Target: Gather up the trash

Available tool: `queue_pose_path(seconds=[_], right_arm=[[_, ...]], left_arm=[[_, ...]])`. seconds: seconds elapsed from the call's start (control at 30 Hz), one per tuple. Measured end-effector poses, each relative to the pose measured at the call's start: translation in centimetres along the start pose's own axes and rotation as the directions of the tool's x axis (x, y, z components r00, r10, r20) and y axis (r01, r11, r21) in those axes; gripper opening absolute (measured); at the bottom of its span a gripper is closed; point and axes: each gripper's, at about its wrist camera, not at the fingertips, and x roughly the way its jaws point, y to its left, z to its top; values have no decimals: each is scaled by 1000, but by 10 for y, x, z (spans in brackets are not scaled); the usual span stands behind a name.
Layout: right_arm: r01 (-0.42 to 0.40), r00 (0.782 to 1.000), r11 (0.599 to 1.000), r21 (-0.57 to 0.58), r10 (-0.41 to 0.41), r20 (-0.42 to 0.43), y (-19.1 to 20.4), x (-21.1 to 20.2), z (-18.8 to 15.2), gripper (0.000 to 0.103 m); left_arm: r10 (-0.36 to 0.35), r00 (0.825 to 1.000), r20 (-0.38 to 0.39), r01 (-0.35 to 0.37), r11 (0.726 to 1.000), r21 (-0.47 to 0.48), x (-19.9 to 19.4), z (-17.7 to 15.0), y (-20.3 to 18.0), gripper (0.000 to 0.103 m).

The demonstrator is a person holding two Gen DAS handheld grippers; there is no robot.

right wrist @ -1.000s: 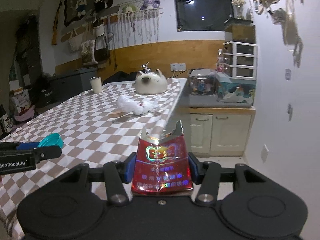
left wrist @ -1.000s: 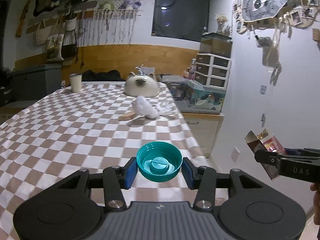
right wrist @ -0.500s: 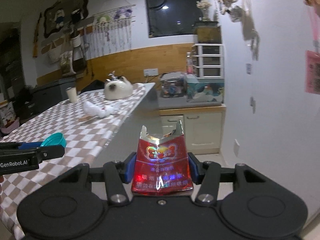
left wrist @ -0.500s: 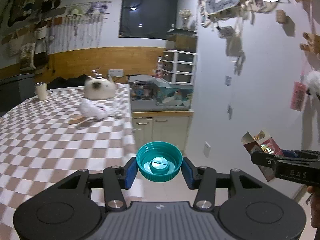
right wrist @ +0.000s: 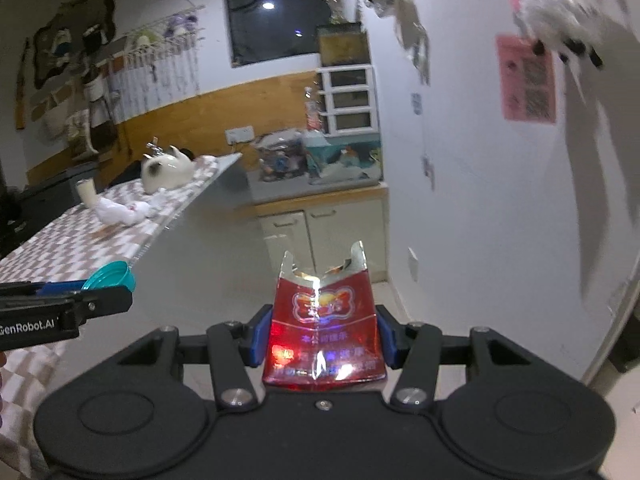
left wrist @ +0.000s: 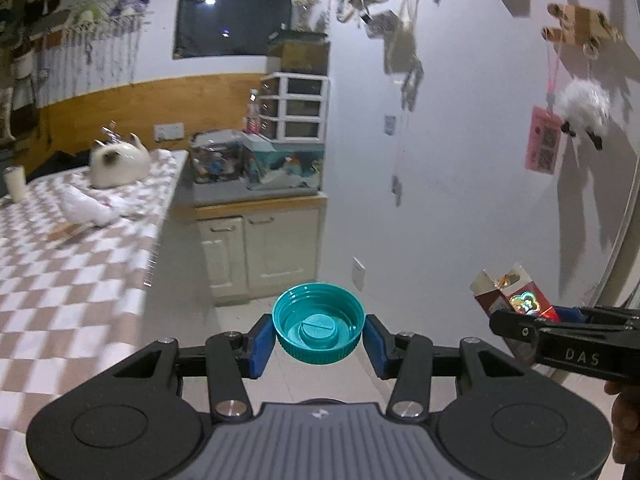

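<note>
My left gripper (left wrist: 319, 342) is shut on a teal bottle cap (left wrist: 318, 328), held open side up in the air beside the table edge. My right gripper (right wrist: 324, 336) is shut on a torn-open red cigarette pack (right wrist: 325, 320). The pack (left wrist: 514, 296) and right gripper also show at the right of the left wrist view. The cap (right wrist: 110, 276) and left gripper show at the left of the right wrist view. A crumpled white tissue wad (left wrist: 86, 210) lies on the checkered table (left wrist: 60, 280).
A cat-shaped white teapot (left wrist: 116, 164) and a pale cup (left wrist: 15, 184) stand on the table's far part. A low cabinet (left wrist: 260, 248) with cluttered boxes and white drawers (left wrist: 296, 112) stands by the wall. Hanging decorations cover the right wall (left wrist: 460, 160).
Both grippers have swung right, away from the table toward the cabinet and the right wall. Each keeps its hold on its item.
</note>
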Motion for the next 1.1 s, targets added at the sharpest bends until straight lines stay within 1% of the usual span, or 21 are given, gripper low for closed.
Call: queue_pose_path(seconds=[0.27,0.5,0.67,0.77,0.9,1.1], right_arm=[[46,994,998,40,-42,-100,-29,39,-25,53],[96,972,992,87,-75,-221,-51,94,-55,53],[135,943,985,106,-94,-321,-63,143,-79,53],[150,924,980,135,-90,-372,-68,173,-95,53],[158,907,963,219,-54,-418,-73,213,-117,53],[190,887,916,353,-7,-461,-72,273,-147,53]], left_arm=[[-77,994,-80,77,997,2,59,-21,-20,49],[-108,977,-187,106,994,-19,124,-50,-20,49],[-102,957,-272,90,994,-55,169,-78,-4,49],[-98,945,-313,74,994,-86,198,-94,6,49],[-96,932,-350,56,991,-121,236,-111,20,49],[-83,916,-392,20,986,-164,294,-132,41,49]])
